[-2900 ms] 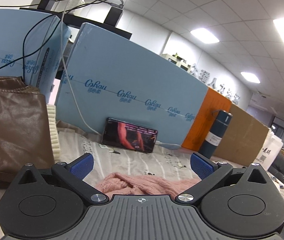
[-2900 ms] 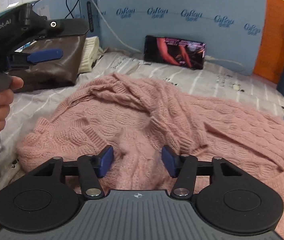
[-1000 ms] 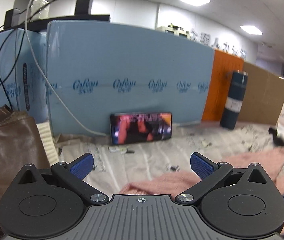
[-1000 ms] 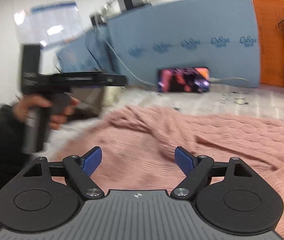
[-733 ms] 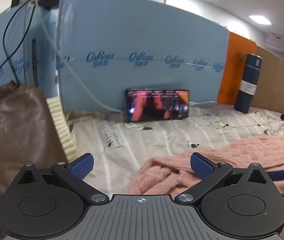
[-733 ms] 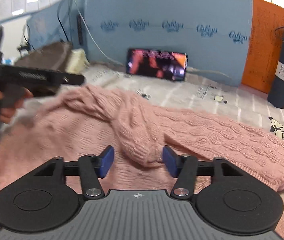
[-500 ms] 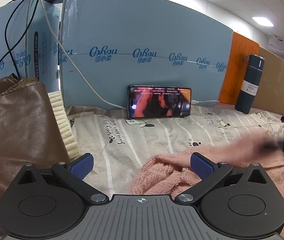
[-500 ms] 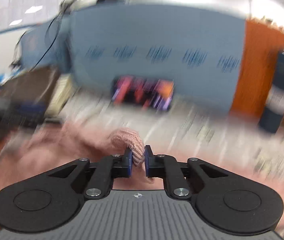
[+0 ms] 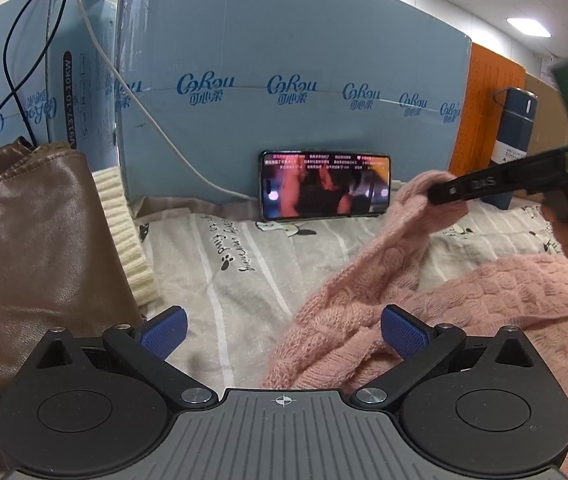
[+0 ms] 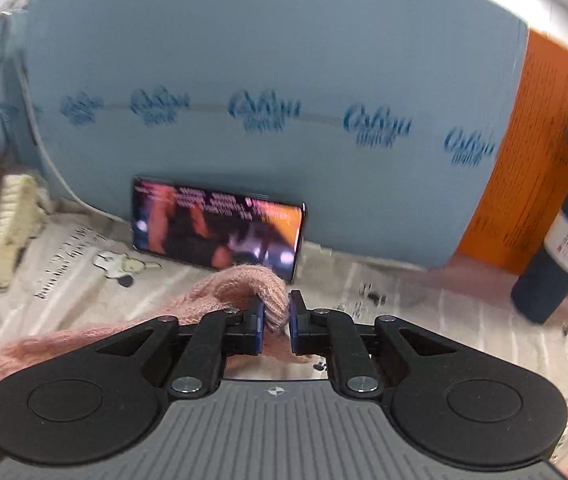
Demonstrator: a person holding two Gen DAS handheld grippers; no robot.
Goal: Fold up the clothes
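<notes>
Left wrist view: left tool [image 9: 283, 326] spread wide at lower centre, nothing between its pads, low over striped bedsheet [image 9: 220, 256]. Pink sweater [image 9: 464, 308] heaped lower right, one sleeve drawn up toward right tool [image 9: 438, 194] at right, likely to pull it out straight.

Right wrist view: right tool [image 10: 275, 322] pressed together, pinching sleeve cuff [image 10: 262, 286] at centre, lifted before phone [image 10: 218, 226].
</notes>
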